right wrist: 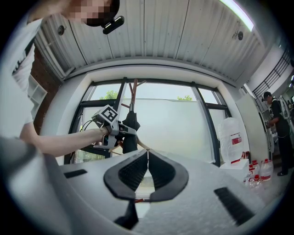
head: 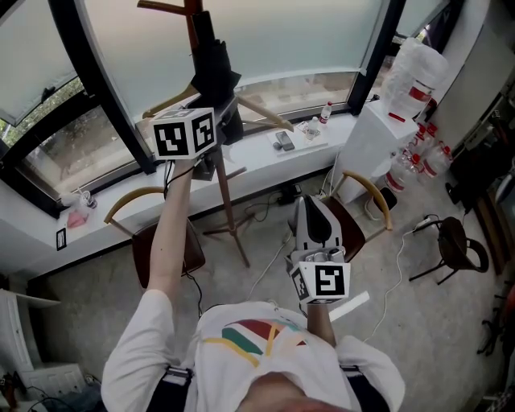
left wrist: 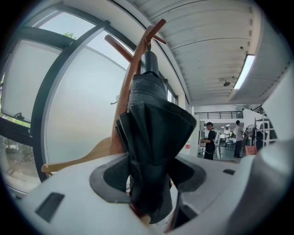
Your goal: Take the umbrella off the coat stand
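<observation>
A folded black umbrella (head: 213, 68) hangs by its top from a peg of the wooden coat stand (head: 193, 18) at the window. My left gripper (head: 216, 121) is raised to it at arm's length, and in the left gripper view the umbrella's bunched fabric (left wrist: 154, 124) fills the gap between the jaws, with both pads against it. The stand's pole (left wrist: 131, 73) rises just behind. My right gripper (head: 307, 208) is held low in front of the person's body, its pads (right wrist: 138, 170) meeting at the tips with nothing in them. From there the umbrella (right wrist: 130, 133) and the left gripper (right wrist: 123, 131) show far off.
Two wooden chairs (head: 145, 201) (head: 362, 197) stand on either side of the stand's legs. A white sill (head: 265, 153) holds small items. At the right are a white cabinet (head: 374, 133), water jugs (head: 414, 76), cables on the floor and a small black stool (head: 455, 241).
</observation>
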